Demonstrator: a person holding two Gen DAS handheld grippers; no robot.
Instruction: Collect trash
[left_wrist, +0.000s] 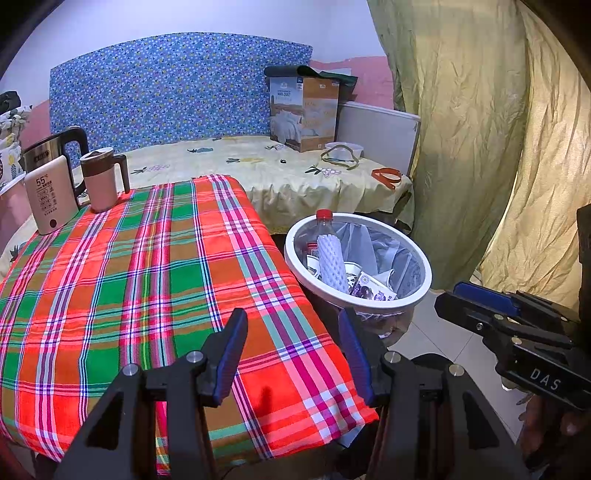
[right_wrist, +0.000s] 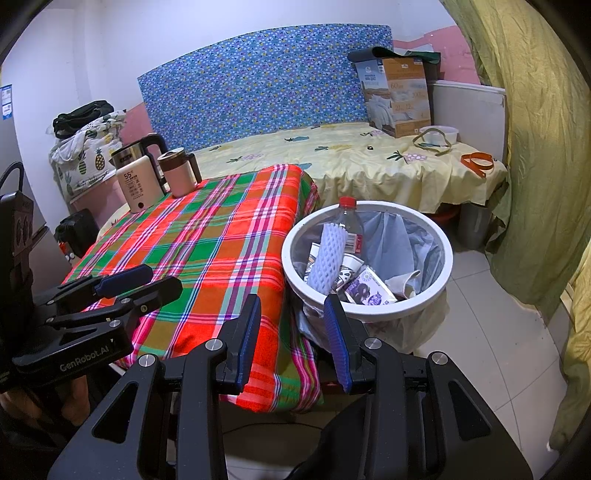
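Over the near edge of the plaid table (left_wrist: 155, 266) hangs the left gripper (left_wrist: 291, 350), its blue-padded jaws spread apart with nothing between them, only cloth below. The right gripper (right_wrist: 291, 332) sits lower right of it, at about 4 o'clock in the left wrist view, jaws likewise parted and empty, aimed at the gap between the table corner and the bin (right_wrist: 369, 314).

The bin stands on the tiled floor (right_wrist: 498, 350) just beside the table's right edge, at 1 o'clock from the right gripper. It is lined with a clear bag and holds the trash: a plastic bottle (right_wrist: 349, 221) with a red cap standing upright against the far-left wall, a white foam net sleeve (right_wrist: 327, 254) leaning in front of it, a paper cup (right_wrist: 349, 267), and a purple carton (right_wrist: 367, 290) lying at the near side (other scraps beneath are too jumbled to name).

At the table's far left corner, 10 o'clock, stand a kettle (left_wrist: 55, 147), a cream warmer (left_wrist: 50, 195) marked 55, and a pink mug (left_wrist: 103, 177), close together. Beyond the table lies a bed (left_wrist: 258, 166) with a box (left_wrist: 303, 110) at 12 o'clock. A yellow curtain (left_wrist: 480, 129) hangs at 2 o'clock.
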